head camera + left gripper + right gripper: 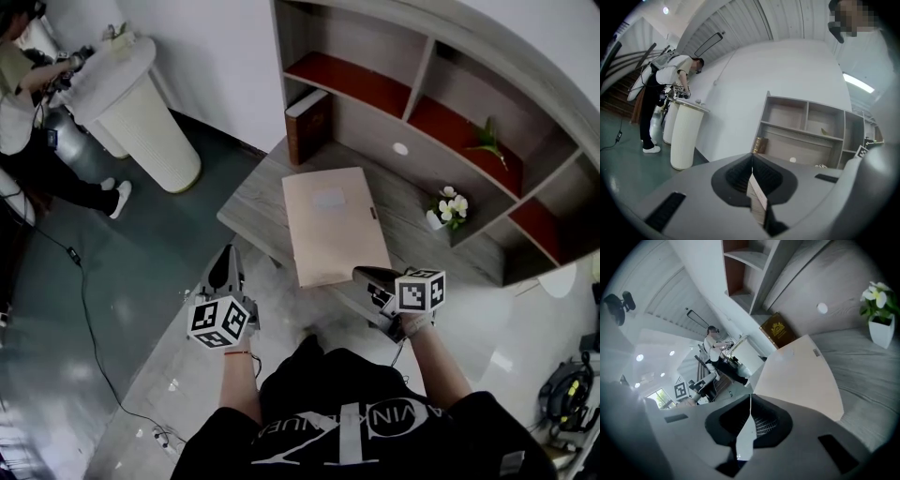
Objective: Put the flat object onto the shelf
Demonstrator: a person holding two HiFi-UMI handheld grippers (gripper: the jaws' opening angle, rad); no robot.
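Observation:
The flat object [333, 225], a thin pale pink board, lies lengthwise over the grey wooden desk [251, 212], and its near edge hangs past the desk's front. My right gripper [367, 277] is shut on the board's near right corner; in the right gripper view the board [799, 376] fans out from the closed jaws [750, 401]. The shelf [375, 94] with red-backed compartments rises behind the desk. My left gripper [225, 267] hovers left of the board over the floor, its jaws [753, 171] shut with nothing between them.
A brown book [307, 124] leans upright at the desk's back left. At the desk's right stands a small white pot of flowers [448, 211]. A person [28, 122] works at a white ribbed pedestal [141, 112] far left. Cables trail over the floor [84, 309].

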